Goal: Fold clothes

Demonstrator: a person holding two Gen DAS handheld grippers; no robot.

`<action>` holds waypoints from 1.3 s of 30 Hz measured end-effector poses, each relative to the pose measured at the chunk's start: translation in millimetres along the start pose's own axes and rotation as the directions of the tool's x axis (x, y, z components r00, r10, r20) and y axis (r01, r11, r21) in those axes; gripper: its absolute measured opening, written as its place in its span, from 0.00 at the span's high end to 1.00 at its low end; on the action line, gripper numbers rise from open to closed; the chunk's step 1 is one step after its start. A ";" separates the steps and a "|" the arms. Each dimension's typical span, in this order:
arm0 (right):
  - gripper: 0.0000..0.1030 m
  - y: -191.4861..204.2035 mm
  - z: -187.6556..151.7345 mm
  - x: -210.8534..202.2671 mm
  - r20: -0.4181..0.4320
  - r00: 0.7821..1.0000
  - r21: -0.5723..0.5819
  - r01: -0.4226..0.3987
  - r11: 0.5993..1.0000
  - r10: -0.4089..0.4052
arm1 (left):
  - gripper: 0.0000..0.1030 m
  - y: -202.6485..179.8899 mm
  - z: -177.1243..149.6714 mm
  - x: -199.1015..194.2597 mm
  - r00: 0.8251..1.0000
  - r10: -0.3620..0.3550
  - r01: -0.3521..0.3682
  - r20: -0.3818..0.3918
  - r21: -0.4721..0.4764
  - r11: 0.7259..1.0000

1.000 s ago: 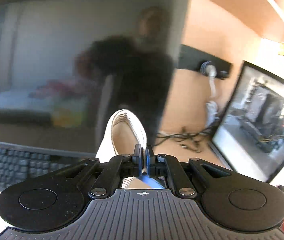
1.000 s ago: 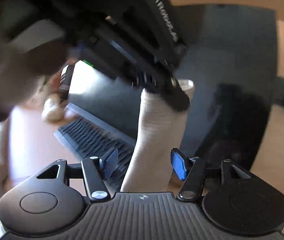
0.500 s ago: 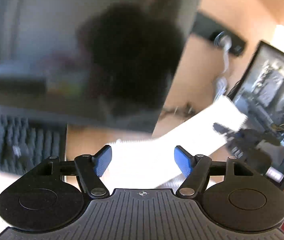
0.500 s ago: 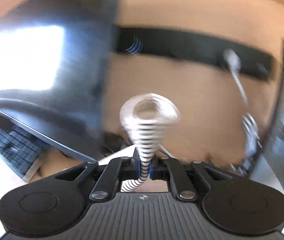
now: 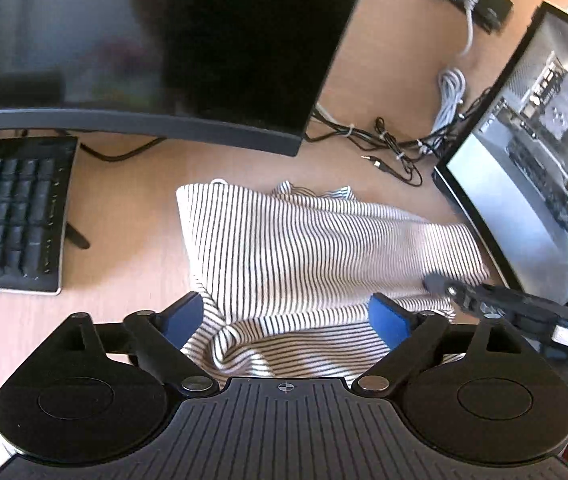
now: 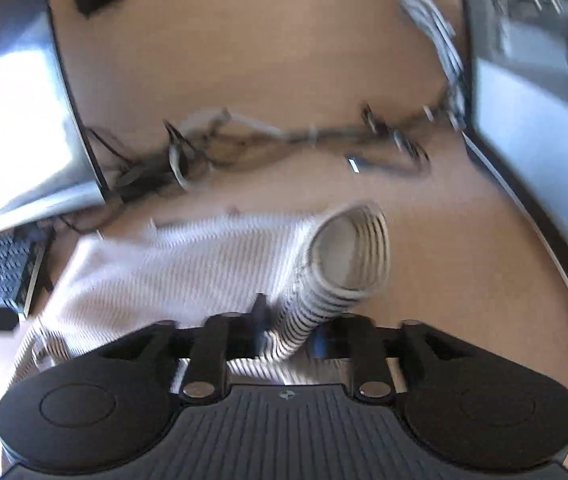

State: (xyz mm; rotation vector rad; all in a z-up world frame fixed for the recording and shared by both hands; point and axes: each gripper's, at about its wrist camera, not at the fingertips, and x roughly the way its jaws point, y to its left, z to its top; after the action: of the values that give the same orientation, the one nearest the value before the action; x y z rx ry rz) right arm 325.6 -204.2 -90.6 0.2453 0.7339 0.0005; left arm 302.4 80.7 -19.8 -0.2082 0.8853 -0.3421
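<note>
Striped garment (image 5: 316,248): white with thin dark stripes, lying partly folded on the wooden bench (image 5: 123,216), between a black keyboard (image 5: 11,212) on one side and a lit monitor (image 5: 532,128) on the other, below a dark curved monitor (image 5: 143,40). Left gripper (image 5: 284,314): fingers have just been opening and stand wide apart, cloth lying between them, pads clear of it. Right gripper (image 6: 290,334): fingers have just been opening from a pinch; a rolled striped sleeve or edge (image 6: 344,268) runs up between them; blur prevents telling whether the pads press it. Loose cables (image 5: 384,140) lie on the bench behind the garment.
</note>
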 end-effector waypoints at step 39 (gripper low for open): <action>0.80 -36.6 35.5 -34.2 -0.012 0.989 -0.009 0.149 0.989 -0.149 | 0.08 15.4 18.3 47.5 0.995 -0.094 0.094 -0.029 0.032 0.995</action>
State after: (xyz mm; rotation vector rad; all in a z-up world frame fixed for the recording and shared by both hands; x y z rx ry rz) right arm 320.6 -250.6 -50.7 0.1825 0.7638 -0.1371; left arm 347.7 77.8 -47.6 -0.2156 0.8985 -0.4478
